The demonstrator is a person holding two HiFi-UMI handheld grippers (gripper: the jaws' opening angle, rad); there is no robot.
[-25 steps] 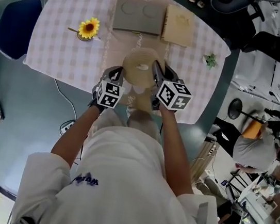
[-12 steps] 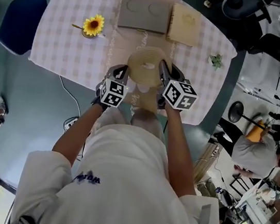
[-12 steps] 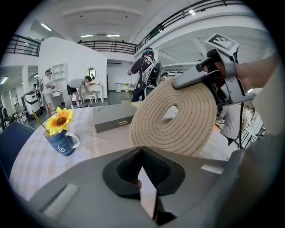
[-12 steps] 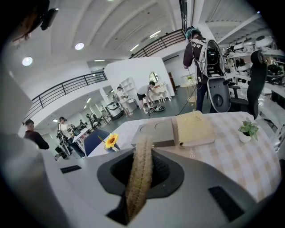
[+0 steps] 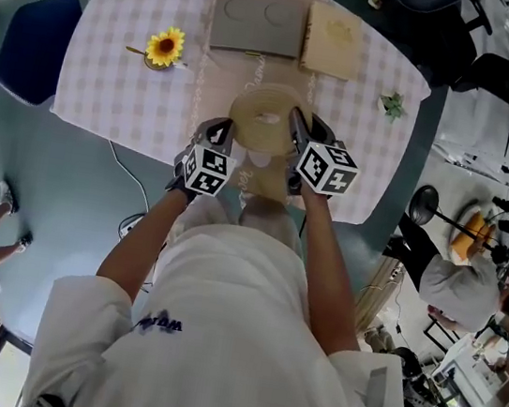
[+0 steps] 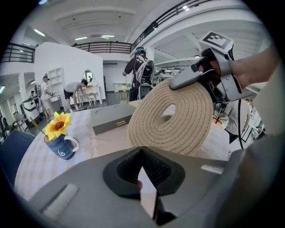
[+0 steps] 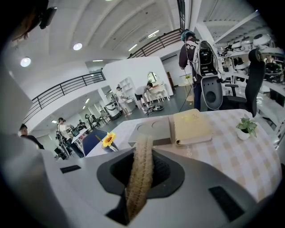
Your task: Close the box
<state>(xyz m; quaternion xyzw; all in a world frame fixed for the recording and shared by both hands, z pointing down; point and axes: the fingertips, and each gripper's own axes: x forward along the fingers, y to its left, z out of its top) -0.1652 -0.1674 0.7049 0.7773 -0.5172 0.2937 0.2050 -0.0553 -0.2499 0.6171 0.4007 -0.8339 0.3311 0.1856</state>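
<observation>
A round rope mat is held on edge over the near part of the surface, which is covered with a checked cloth. The mat's rim is clamped in the jaws of the right gripper; in the right gripper view the mat is seen edge-on, running up between the narrowly parted jaws. In the left gripper view the mat's flat coiled face and its central hole are shown, with the right gripper fastened to the upper right rim. Whether the mat's lower edge touches the surface cannot be told.

The left gripper is held just beside the mat on its left. Its jaws are brought together and nothing is gripped between them.

The box, grey with two round recesses in its top face, is placed at the far side of the surface, well apart from both grippers. A tan slab is laid flat against its right side.

A sunflower in a blue mug is set to the left of the box, and a small plant near the right edge. A blue chair is seen beyond the left edge.
</observation>
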